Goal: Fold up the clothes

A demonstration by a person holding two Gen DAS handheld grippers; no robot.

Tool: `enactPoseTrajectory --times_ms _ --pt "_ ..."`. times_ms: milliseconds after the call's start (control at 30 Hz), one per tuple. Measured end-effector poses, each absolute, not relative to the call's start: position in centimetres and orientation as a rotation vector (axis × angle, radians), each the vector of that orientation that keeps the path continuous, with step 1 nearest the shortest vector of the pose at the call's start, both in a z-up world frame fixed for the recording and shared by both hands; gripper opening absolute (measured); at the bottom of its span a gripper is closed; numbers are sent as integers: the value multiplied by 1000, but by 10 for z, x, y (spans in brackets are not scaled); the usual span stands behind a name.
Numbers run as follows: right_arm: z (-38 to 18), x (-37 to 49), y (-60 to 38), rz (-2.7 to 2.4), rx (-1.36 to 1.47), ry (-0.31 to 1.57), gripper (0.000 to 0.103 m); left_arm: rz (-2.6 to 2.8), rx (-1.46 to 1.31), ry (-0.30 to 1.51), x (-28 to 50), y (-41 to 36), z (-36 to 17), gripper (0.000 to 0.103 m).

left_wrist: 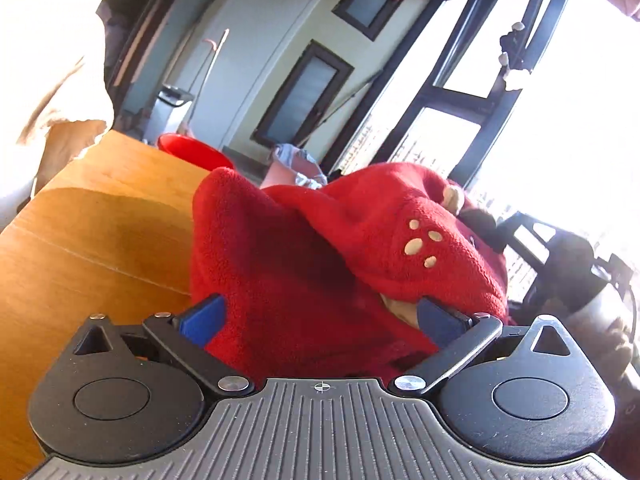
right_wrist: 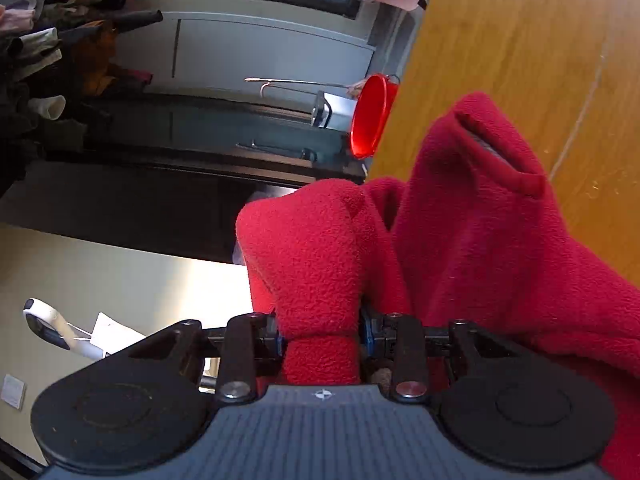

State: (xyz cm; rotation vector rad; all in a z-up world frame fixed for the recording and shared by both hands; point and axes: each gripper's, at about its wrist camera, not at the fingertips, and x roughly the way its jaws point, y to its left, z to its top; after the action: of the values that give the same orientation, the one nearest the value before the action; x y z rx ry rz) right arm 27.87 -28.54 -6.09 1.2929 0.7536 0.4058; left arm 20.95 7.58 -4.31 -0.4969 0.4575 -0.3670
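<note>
Mid-fold over a wooden worktop (left_wrist: 100,216): red fleece garment (left_wrist: 320,248) heaped directly ahead of the left claw (left_wrist: 320,316), spread wide with cloth bulging between its blue pads (left_wrist: 204,316) but unpinched, while a bunched fold sits pinched tight in the right claw (right_wrist: 322,338). Held at one point only, with the bulk sagging to that claw's right. Likely trouble: thick fleece slipping the pinch, or an uneven fold from pulling before the left claw grips.
</note>
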Motion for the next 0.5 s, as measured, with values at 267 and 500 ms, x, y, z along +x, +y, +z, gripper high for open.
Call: enactPoseTrajectory --times_ms 267,500 --pt "-85 252 -298 424 1155 725 30 -334 -492 411 208 75 -17 103" --pt "-56 239 -274 453 829 674 41 -461 -406 494 229 31 1 103"
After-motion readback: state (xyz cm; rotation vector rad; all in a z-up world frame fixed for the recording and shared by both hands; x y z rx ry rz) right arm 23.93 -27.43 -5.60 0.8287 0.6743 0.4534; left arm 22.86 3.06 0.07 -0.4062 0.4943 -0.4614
